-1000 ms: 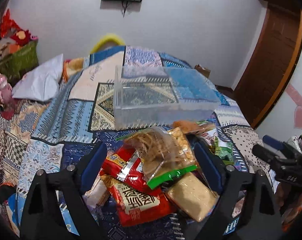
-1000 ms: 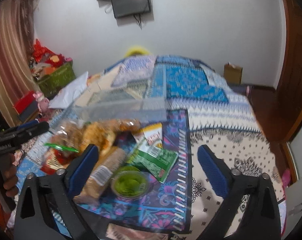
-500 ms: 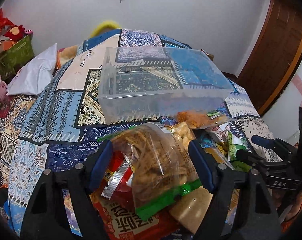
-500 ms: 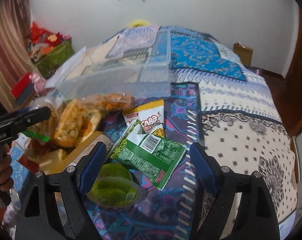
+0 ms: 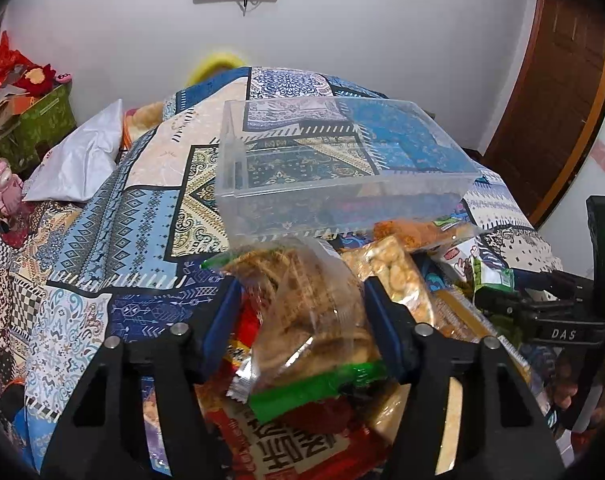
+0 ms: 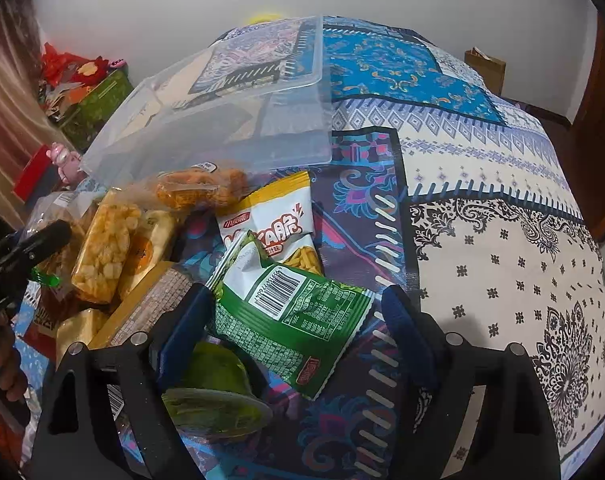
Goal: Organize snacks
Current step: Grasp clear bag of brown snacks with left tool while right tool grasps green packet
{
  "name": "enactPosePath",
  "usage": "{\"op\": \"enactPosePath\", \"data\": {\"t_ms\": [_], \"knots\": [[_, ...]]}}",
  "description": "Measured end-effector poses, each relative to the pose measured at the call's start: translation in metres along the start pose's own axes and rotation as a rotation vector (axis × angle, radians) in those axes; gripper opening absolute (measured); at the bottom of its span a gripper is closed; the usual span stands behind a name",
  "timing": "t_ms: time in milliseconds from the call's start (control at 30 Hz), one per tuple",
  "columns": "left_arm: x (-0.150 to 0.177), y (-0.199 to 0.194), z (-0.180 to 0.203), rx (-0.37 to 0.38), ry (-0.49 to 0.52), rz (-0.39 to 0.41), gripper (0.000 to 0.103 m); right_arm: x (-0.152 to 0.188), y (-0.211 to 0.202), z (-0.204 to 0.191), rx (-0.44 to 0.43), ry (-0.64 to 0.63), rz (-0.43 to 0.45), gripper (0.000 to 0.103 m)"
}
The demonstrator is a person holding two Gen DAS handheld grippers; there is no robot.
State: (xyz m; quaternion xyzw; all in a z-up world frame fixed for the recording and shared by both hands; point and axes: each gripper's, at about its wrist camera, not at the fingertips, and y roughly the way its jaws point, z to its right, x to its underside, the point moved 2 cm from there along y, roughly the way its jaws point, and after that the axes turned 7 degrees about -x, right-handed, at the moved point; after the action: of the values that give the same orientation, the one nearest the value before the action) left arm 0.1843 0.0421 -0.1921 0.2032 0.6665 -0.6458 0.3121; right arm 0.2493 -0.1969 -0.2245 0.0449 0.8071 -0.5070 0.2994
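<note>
A pile of snack packets lies on a patterned bedspread in front of an empty clear plastic bin (image 5: 342, 176), which also shows in the right wrist view (image 6: 230, 112). My left gripper (image 5: 300, 312) is closed against both sides of a clear bag of brown stick snacks with a green seal (image 5: 302, 320), lying on red packets (image 5: 286, 448). My right gripper (image 6: 298, 320) is open, its fingers on either side of a green packet with a barcode (image 6: 294, 320). A green jelly cup (image 6: 214, 396) sits by its left finger. A yellow-and-white chip packet (image 6: 274, 224) lies behind.
Rice-cracker bars (image 6: 106, 252) and an orange snack bag (image 6: 202, 192) lie left of the green packet. A white pillow (image 5: 78, 160) and a green box of clutter (image 5: 30, 128) are at the far left. A wooden door (image 5: 554, 92) stands at the right.
Both grippers have moved forward and down toward the pile. The left jaws have narrowed onto the stick-snack bag. The right jaws now straddle the green packet.
</note>
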Motion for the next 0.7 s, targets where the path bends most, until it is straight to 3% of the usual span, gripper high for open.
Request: {"op": "enactPosePath", "data": {"t_ms": [67,200,333,500,700], "knots": [[0.001,-0.002,-0.002,0.004,0.005,0.001,0.06,0.0,0.0,0.001,-0.013,0.006,0.005,0.085],[0.001,-0.009,-0.001,0.003,0.016,0.014,0.052,0.0,0.0,0.001,-0.064,0.019,0.011,0.063],[0.0,-0.017,0.003,0.022,0.023,0.026,0.051,0.001,-0.002,-0.001,-0.06,0.023,0.026,0.058],[-0.004,-0.03,0.007,0.033,0.027,0.058,0.051,0.001,-0.011,-0.001,-0.062,0.03,0.055,0.039],[-0.015,-0.048,0.01,0.033,0.025,0.109,0.051,-0.001,-0.027,-0.005,-0.06,0.016,0.098,0.028]]}}
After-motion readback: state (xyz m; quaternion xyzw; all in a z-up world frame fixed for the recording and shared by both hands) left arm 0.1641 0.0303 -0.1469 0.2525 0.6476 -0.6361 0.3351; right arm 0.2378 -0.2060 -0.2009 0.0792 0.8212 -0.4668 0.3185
